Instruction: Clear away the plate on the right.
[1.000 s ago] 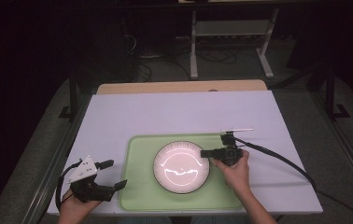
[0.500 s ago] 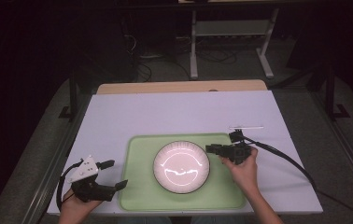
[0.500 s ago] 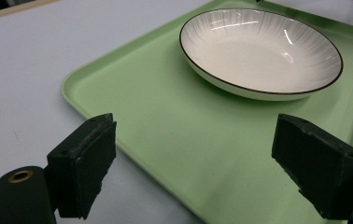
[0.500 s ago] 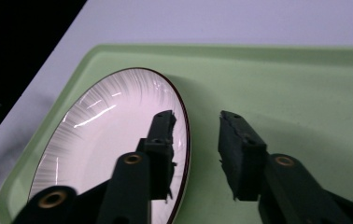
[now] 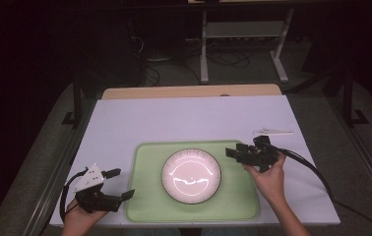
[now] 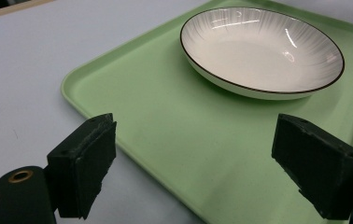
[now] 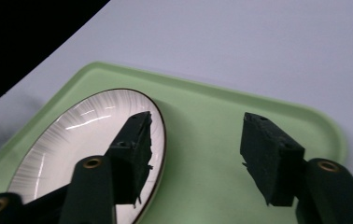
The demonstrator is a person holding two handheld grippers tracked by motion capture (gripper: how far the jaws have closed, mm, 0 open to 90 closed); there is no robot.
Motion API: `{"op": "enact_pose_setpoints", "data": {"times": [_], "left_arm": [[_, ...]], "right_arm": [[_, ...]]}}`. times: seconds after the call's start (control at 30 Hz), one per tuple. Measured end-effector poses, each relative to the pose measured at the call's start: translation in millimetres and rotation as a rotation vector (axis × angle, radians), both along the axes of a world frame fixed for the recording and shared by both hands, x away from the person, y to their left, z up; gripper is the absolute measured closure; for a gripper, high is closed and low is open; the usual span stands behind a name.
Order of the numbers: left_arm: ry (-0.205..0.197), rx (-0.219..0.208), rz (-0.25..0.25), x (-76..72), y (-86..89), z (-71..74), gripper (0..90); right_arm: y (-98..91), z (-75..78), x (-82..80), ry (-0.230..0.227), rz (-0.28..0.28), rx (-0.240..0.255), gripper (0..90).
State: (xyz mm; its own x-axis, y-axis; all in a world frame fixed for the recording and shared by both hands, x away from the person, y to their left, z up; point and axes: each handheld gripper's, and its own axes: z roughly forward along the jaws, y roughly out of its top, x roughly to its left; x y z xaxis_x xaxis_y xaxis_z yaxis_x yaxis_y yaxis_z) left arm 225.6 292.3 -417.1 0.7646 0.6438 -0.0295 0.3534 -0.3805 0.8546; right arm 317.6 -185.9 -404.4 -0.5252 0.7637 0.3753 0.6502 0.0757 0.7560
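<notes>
A white plate (image 5: 191, 176) with a thin dark rim sits in the middle of a light green tray (image 5: 144, 206). My left gripper (image 5: 121, 183) rests open at the tray's near left corner, jaws pointing at the tray and holding nothing. The left gripper view looks between its fingertips (image 6: 88, 154) at the tray (image 6: 165, 140), with the plate (image 6: 263, 51) beyond. My right gripper (image 5: 234, 150) hovers open over the tray's right part, turned on its side with jaws aimed at the plate. In the right gripper view it (image 7: 195, 135) is bare, and the plate (image 7: 81, 140) lies at lower left on the tray (image 7: 202, 121).
The tray lies near the front edge of a pale lavender tabletop (image 5: 184, 120), which has a wooden strip (image 5: 189, 91) along its far edge. A black cable (image 5: 312, 169) trails from the right gripper across the table's right side. The floor beyond is dark, with a metal stand (image 5: 243, 29).
My right gripper has drawn back to the right and slightly away, from the plate's rim toward the tray's right edge. The left gripper, plate and tray have stayed put.
</notes>
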Motion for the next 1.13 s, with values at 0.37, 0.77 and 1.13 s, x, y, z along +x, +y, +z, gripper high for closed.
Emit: {"op": "enact_pose_setpoints", "data": {"times": [0.37,0.77,1.13], "left_arm": [[0.002,0.003,-0.001,0.2,-1.3,-0.6,13.8],[0.005,0.006,-0.002,0.7,-2.8,-1.9,13.8],[0.004,0.012,-0.003,1.1,-3.7,-2.8,13.8]], "right_arm": [[-27.3,6.5,-13.3,-0.105,-0.023,-0.089,29.4],[-61.6,1.8,-31.9,-0.139,-0.069,-0.114,25.5],[-81.5,-11.0,-54.1,-0.160,-0.086,-0.140,22.6]]}}
